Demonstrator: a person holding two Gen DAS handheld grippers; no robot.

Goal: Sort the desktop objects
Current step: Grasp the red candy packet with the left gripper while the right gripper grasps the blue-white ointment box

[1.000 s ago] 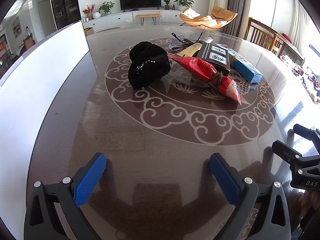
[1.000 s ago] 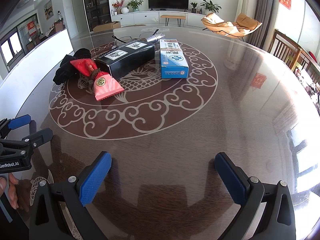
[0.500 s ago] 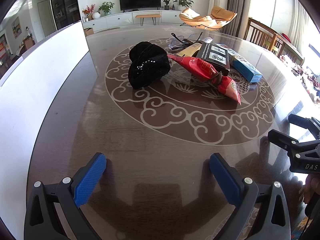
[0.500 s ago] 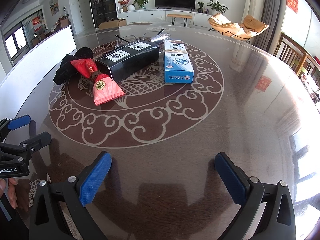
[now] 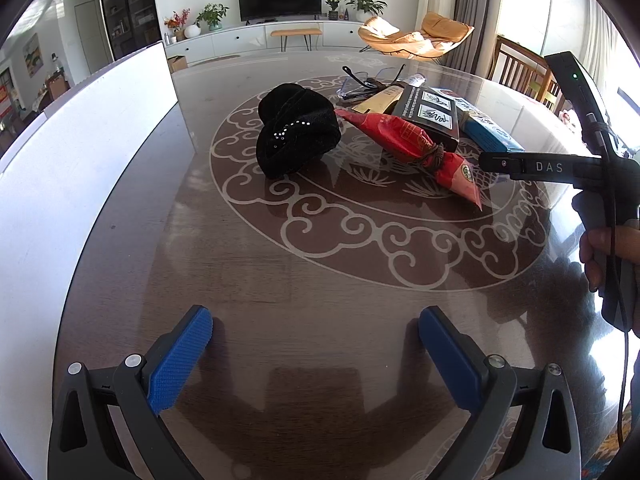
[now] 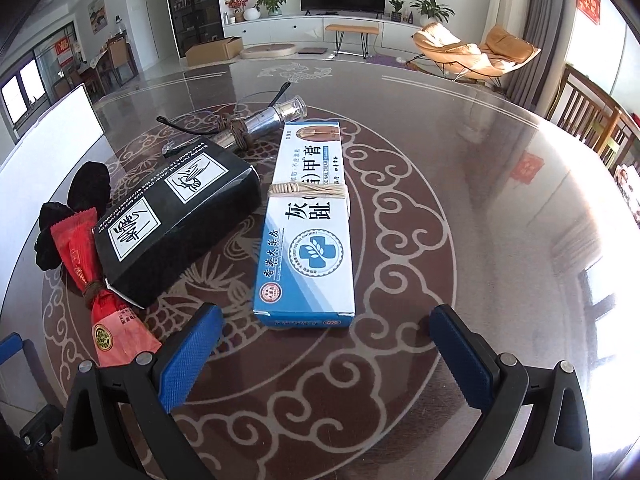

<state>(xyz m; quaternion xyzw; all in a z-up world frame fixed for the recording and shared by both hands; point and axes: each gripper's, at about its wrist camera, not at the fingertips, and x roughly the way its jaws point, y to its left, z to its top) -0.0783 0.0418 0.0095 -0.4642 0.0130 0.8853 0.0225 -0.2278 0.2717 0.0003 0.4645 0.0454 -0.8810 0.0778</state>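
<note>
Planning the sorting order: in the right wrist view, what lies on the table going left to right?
black fabric item → red snack packet → black box → blue and white box

Left view farther back, right view close; shared blue box, seemingly.
</note>
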